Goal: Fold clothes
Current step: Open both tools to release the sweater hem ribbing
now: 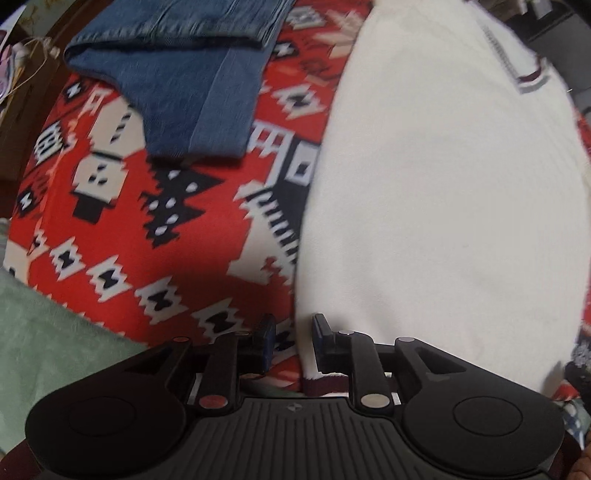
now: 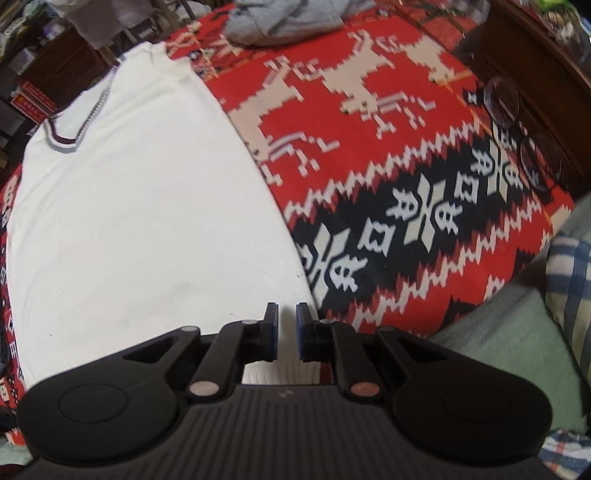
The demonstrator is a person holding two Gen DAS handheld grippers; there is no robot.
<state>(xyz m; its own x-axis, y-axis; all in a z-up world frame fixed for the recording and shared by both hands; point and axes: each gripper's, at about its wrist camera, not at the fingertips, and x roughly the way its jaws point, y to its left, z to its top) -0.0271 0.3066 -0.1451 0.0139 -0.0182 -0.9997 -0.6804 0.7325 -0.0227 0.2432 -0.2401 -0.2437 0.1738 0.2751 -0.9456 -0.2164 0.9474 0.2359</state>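
Cream knit sweater with maroon-striped V-neck [image 1: 443, 203] flat on red patterned blanket [image 1: 184, 258], folded blue jeans [image 1: 184, 74] beyond, left gripper [image 1: 291, 338] and right gripper [image 2: 287, 332] spread at its hem, no readable writing.

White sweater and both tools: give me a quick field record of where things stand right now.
garment: white sweater lying flat on the red patterned blanket, striped V-neck at the far end
left tool: open, at the near-left hem corner, nothing visibly gripped
right tool: open with a narrow gap, at the near-right hem corner, nothing visibly gripped
other clothes: folded jeans to the left, grey garment at the far end
also on blanket: eyeglasses at the right edge
fold state: no bottom fold visible
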